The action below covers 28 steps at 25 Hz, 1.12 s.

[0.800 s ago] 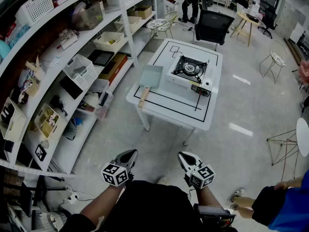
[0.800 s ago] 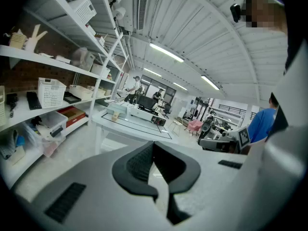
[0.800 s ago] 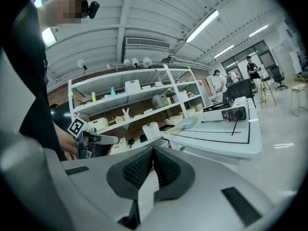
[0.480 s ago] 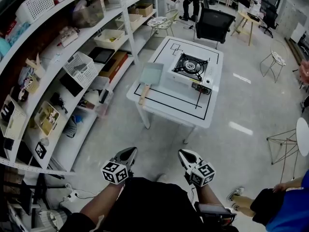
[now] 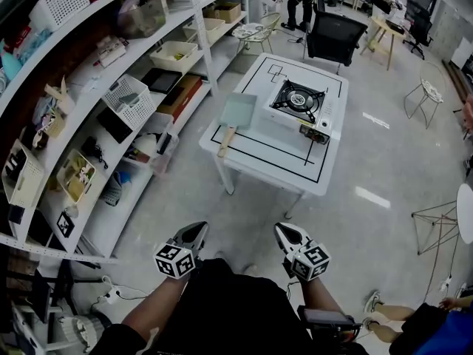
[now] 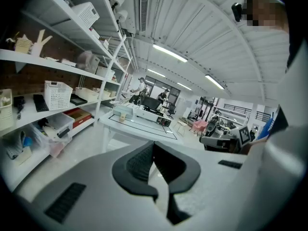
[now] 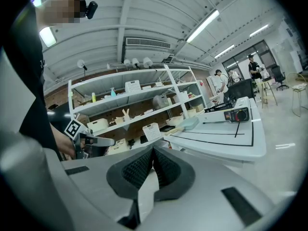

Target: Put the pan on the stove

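Note:
A square pale-green pan with a wooden handle lies on the white table, just left of a portable gas stove. In the gripper views the pan and stove show far ahead on the table, as do the pan and stove from the left side. My left gripper and right gripper are held close to my body, well short of the table, both shut and empty. The left gripper and right gripper show pads pressed together.
A long white shelving unit with baskets and boxes runs along the left. A black office chair stands beyond the table. Wire stools are on the right. People stand at the far end of the room, and a person's leg shows at lower right.
The head view has shifted slightly: the table and stove sit a little lower and further right in the frame. Both grippers stay in the same place, shut.

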Tool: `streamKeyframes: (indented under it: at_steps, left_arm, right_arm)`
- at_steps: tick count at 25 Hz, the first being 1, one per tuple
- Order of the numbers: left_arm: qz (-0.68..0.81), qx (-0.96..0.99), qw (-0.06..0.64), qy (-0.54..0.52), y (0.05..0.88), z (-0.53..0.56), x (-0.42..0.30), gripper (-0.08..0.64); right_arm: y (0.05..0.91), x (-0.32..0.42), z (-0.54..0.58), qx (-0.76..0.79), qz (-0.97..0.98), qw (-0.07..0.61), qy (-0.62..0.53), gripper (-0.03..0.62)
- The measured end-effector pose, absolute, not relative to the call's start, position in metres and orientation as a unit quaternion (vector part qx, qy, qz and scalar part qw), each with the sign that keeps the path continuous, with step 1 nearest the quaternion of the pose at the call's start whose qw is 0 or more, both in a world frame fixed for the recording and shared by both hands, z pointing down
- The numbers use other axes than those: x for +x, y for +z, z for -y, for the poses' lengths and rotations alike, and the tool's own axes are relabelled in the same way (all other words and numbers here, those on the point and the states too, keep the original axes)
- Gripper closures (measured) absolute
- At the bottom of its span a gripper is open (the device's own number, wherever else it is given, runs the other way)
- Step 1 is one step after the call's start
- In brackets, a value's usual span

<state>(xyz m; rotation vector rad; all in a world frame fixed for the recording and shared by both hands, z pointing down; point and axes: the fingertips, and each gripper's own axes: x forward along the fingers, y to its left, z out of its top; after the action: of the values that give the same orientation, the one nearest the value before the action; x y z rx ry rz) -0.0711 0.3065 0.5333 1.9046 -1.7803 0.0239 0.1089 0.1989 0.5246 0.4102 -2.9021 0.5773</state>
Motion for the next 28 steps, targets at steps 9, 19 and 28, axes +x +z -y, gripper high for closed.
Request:
streamKeyframes:
  at_steps: [9, 19, 28]
  left_arm:
    - [0.657, 0.704, 0.269, 0.01, 0.538, -0.298, -0.085, 0.551]
    - [0.628, 0.729, 0.272, 0.004, 0.54, -0.244, -0.11, 0.551]
    - [0.605, 0.747, 0.278, 0.007, 0.539, -0.187, -0.145, 0.551]
  right_arm:
    - [0.525, 0.094, -0.188, 0.141, 0.966, 0.079, 0.203, 0.566]
    - [0.521, 0.067, -0.154, 0.161, 0.963, 0.079, 0.2, 0.566]
    - [0.526, 0.042, -0.114, 0.187, 0.959, 0.085, 0.193, 0.566]
